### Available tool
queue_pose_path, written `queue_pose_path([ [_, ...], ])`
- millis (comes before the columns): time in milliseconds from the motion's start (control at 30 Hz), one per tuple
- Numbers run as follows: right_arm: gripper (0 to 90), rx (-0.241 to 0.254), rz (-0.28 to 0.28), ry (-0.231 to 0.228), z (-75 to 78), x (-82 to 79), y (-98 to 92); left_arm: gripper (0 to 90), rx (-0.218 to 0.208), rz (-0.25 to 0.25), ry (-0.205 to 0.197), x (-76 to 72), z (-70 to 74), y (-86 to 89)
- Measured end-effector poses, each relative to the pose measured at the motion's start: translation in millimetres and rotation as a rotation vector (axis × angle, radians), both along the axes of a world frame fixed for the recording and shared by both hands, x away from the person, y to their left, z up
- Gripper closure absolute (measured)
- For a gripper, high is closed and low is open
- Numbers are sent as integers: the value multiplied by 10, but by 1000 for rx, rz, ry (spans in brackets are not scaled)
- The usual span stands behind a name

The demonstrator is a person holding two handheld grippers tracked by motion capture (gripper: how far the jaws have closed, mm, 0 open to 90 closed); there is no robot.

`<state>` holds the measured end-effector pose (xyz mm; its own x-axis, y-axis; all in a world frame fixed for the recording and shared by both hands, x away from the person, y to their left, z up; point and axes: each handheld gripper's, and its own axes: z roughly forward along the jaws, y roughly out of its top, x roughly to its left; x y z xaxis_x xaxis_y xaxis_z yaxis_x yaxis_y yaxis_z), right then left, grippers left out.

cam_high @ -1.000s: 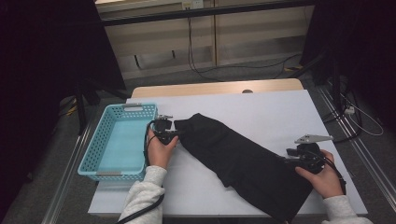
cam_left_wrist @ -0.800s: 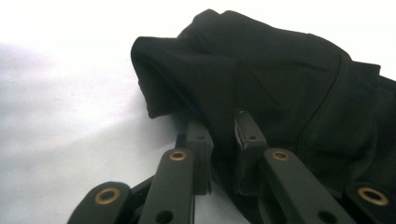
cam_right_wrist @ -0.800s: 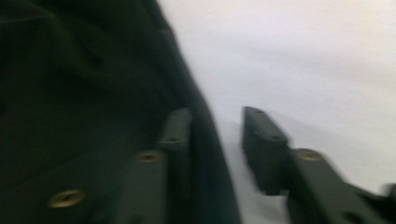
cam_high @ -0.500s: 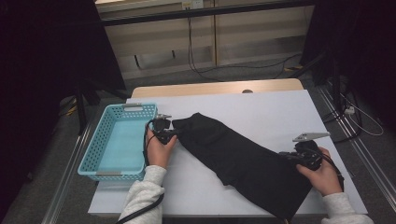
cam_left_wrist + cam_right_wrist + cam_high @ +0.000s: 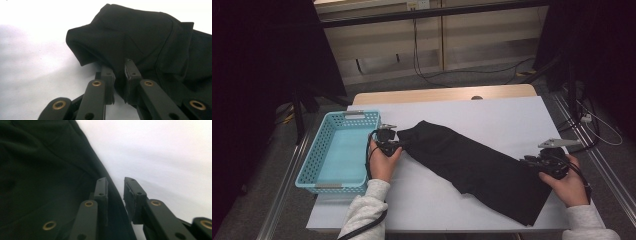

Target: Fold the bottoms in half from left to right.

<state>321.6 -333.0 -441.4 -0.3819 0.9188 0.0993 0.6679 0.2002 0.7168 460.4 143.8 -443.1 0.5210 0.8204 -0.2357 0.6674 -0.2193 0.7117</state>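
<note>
Two grippers at opposite ends of a black garment [image 5: 472,162] on the white table [image 5: 512,115].
Left gripper [image 5: 119,65] clamps a fold at its upper-left end; right gripper [image 5: 115,185], jaws just reopening, straddles the lower-right edge unpinched; blue basket [image 5: 319,172] just left.

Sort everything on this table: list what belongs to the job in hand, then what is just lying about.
In use:
- black fabric garment, laid slantwise on the white table cover
- left gripper, jaws close together with a fold of the garment's end between them
- right gripper, jaws astride the garment's other edge, gap visible

Lying about:
- light blue perforated plastic basket, left of the garment
- cables on the floor
</note>
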Motion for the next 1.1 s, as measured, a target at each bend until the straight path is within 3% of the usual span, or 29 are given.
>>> queue_pose_path([
  [100,723,-3,-20,-18,40,-97,-43,810,-1,-3,-8,5,11,-8],
  [200,727,-11,-26,-8,24,-169,-80,782,-2,-7,-15,8,22,-11],
  [400,737,-31,-43,-5,34,-327,-152,549,9,-18,-29,-15,2,-43],
  [533,740,-37,-50,-2,29,-392,-207,447,27,-20,-30,-23,-17,-46],
  [633,758,-38,-42,13,11,-426,-227,433,33,-28,-30,-33,-21,-61],
  [667,793,-78,-42,30,-13,-426,-215,427,34,-29,-36,-39,-16,-68],
  [700,793,-78,-42,30,-13,-426,-215,420,34,-29,-36,-39,-16,-68],
  [767,900,-114,-38,42,-33,-410,-224,408,37,-32,-45,-44,-2,-61],
  [1000,900,-88,-65,19,96,-451,-340,391,33,-41,-50,-58,7,-74],
  [1100,900,-90,-63,35,82,-461,-345,369,33,-50,-51,-61,15,-75],
])
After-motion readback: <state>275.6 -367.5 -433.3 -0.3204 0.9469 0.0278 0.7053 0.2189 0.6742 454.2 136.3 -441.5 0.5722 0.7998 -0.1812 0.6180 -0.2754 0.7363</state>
